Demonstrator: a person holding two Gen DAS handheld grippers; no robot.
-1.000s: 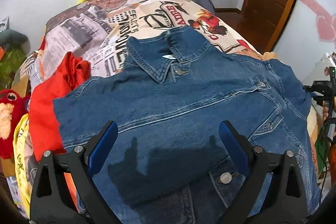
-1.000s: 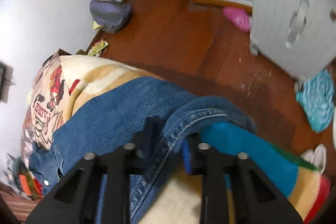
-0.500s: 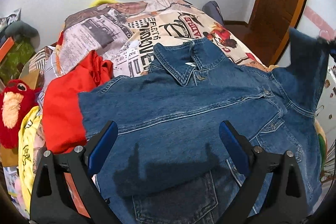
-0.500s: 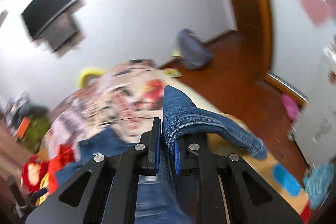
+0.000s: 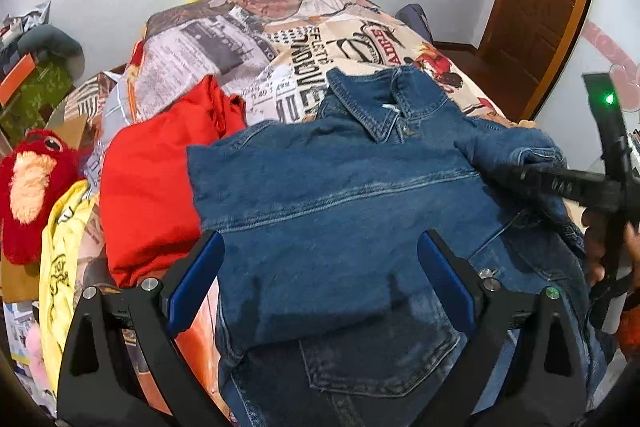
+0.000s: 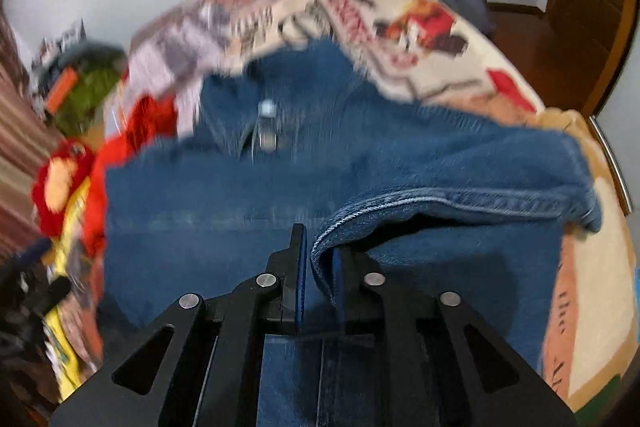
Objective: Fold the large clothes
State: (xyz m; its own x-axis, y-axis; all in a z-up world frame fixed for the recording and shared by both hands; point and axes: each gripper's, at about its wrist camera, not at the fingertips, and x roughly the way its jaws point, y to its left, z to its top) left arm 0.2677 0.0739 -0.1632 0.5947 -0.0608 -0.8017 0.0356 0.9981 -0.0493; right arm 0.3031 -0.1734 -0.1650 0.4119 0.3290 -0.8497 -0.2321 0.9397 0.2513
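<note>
Right gripper (image 6: 318, 279) clenches the jacket (image 5: 340, 203) sleeve, folding it across mid-frame; left gripper (image 5: 320, 275) hovers released; next, lay the sleeve flat, release

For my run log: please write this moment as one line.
step: folding sleeve over denim jacket | right claw: shut on sleeve | left claw: open, above jacket

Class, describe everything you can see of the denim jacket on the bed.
The denim jacket is blue, with lighter stitched seams, a collar and metal buttons. It lies front up on the printed bedspread, one side already folded across its chest, partly over a pair of jeans and beside red cloth. The right gripper pinches its sleeve edge; the open left gripper hovers above.
</note>
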